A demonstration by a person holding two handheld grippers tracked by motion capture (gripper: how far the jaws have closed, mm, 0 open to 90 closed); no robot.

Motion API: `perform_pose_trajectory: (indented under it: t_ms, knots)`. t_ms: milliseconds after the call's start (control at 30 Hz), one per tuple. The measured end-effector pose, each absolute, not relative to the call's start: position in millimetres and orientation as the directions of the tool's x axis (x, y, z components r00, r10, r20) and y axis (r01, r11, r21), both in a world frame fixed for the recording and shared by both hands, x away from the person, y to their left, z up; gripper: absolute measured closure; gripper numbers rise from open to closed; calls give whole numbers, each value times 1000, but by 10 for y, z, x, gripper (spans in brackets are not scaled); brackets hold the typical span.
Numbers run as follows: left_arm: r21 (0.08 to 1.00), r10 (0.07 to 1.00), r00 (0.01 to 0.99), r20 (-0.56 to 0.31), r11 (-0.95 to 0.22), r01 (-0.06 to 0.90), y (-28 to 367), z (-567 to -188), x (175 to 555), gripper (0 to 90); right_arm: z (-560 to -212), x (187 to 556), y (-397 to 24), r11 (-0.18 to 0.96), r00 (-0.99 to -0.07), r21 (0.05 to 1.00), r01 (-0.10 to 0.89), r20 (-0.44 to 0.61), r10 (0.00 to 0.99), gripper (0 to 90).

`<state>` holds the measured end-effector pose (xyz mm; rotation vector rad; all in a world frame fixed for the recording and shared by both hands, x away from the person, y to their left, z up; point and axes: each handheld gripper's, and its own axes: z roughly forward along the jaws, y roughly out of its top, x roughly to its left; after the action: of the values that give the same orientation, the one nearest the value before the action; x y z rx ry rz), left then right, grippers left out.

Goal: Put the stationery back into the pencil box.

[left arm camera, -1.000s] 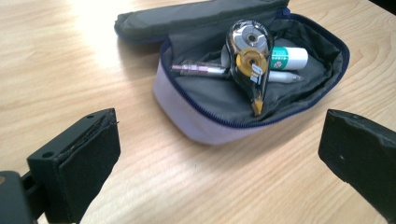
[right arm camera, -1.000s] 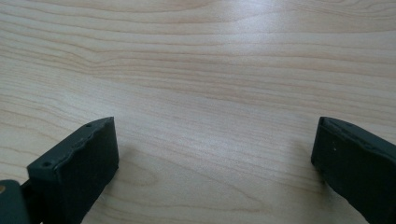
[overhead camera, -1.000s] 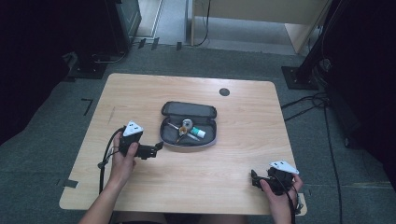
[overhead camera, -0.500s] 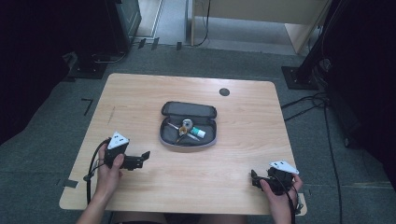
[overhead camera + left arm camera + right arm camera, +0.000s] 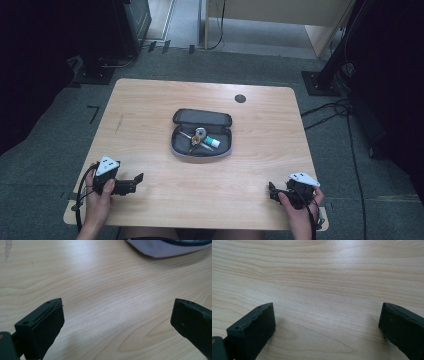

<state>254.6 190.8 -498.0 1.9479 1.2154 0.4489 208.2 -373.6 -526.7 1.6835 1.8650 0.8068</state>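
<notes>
Overhead, a light wooden worktop (image 5: 150,115) carries an open grey zip case (image 5: 202,134) near its middle, the lid folded back toward twelve o'clock. Inside the case lie a few small things, among them a short tube with a green end (image 5: 213,142) and a metal piece (image 5: 199,133); what the rest are is too small to tell. At about seven o'clock from the case, near the front edge, the left gripper (image 5: 134,183) rests in a hand, its jaws spread wide with nothing between them, well apart from the case. At about five o'clock, the right gripper (image 5: 272,191) sits in the other hand, jaws likewise released over bare wood. From the left gripper view the case's pale rim (image 5: 165,248) shows at one o'clock.
</notes>
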Motion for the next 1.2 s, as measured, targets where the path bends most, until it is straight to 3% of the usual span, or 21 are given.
perform_pose_trajectory:
  t_ms: [333,533,733,1200]
  knots:
    - [735,903,429,-30,-271,622,2226,-5124,2381,0,-5267,2081,-3734,59,-111,712,700,27,993,4]
    - [695,900,432,61,-349,629,2310,-5174,2298,0,-5267,2081,-3734,59,-111,712,699,27,993,4]
    - [682,887,461,13,-345,645,2319,-5193,2324,0,-5267,2080,-3734,61,-112,712,700,26,993,4]
    - [683,904,427,14,-320,657,2278,-5194,2331,0,-5267,2080,-3734,61,-113,712,699,25,993,4]
